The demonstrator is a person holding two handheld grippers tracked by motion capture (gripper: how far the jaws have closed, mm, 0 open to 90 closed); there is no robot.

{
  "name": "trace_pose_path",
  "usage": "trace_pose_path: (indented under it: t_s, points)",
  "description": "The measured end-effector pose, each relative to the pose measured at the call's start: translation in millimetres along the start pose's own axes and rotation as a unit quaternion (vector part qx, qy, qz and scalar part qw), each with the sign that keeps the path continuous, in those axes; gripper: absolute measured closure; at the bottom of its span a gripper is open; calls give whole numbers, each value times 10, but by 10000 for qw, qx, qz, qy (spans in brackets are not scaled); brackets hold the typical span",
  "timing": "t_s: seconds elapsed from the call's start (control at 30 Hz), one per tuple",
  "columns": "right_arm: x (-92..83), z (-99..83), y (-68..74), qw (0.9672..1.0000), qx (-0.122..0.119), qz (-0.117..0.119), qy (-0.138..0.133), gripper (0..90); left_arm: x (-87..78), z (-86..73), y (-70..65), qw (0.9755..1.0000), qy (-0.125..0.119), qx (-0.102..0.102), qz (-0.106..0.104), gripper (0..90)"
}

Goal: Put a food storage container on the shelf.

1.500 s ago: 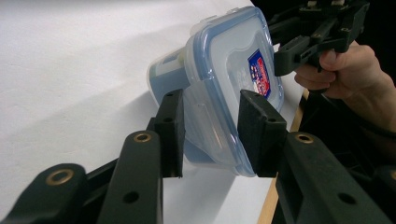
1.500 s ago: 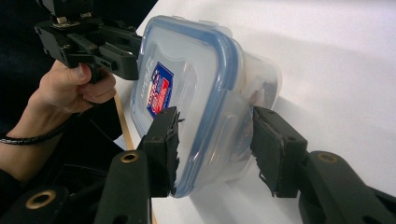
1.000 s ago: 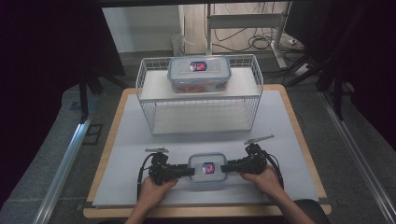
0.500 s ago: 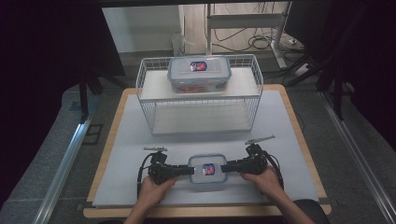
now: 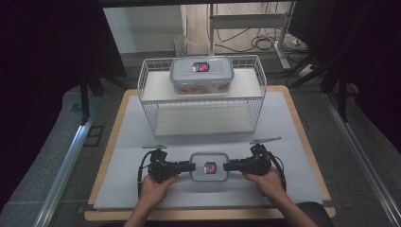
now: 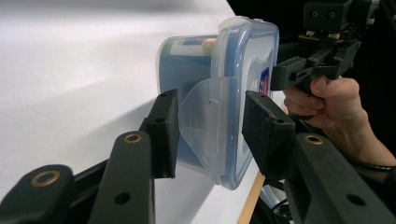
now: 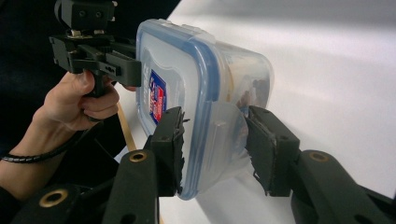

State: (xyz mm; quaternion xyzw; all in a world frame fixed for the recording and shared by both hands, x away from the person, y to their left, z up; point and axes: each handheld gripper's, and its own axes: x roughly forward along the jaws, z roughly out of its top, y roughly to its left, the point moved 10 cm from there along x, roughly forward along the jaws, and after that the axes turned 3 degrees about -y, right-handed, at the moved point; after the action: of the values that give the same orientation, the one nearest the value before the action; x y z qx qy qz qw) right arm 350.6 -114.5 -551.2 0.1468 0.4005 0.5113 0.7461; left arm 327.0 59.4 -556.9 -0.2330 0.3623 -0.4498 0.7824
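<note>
A small clear box with a blue-rimmed lid (image 5: 209,166) lies on the white mat near the front edge. My left gripper (image 5: 191,166) holds its left end and my right gripper (image 5: 224,166) its right end. In the left gripper view the jaws (image 6: 208,135) have just closed in; their pads press on the lid and base of the box (image 6: 219,79), astride a latch flap. In the right gripper view the pads (image 7: 212,144) clamp the other end of the box (image 7: 187,84) in the same way. The opposite gripper (image 7: 93,51) and hand show beyond the box.
A white wire rack (image 5: 203,101) stands at the back of the mat, with a larger lidded box (image 5: 202,74) on its top shelf. The mat (image 5: 142,142) lies on a wooden board whose front edge is close to the hands. Dark stands and cables surround the table.
The left gripper's jaws have drawn in on the small box's left end. The box and the right gripper have stayed in place.
</note>
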Motion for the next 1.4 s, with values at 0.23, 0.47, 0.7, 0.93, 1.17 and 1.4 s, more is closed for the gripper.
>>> trace_pose_path:
  t_s: [0.23,0.47,0.7,0.93,1.17,1.4]
  points:
    - [-49,128,64,9997,-211,-104,-78,558,-37,111,-107,9994,-60,326,118,575]
    - [-107,252,133,9992,-321,-74,-219,565,-82,245,-167,9989,-144,436,81,575]
    - [-164,416,203,9984,-388,4,-417,575,-139,440,-227,9986,-243,472,62,573]
    - [-247,663,319,9970,-504,91,-580,589,-235,686,-336,9974,-348,623,73,571]
    - [-330,987,458,9949,-697,76,-720,588,-364,1045,-495,9951,-483,857,85,571]
    - [-452,1410,645,9926,-864,67,-851,588,-494,1435,-655,9930,-588,1023,82,571]
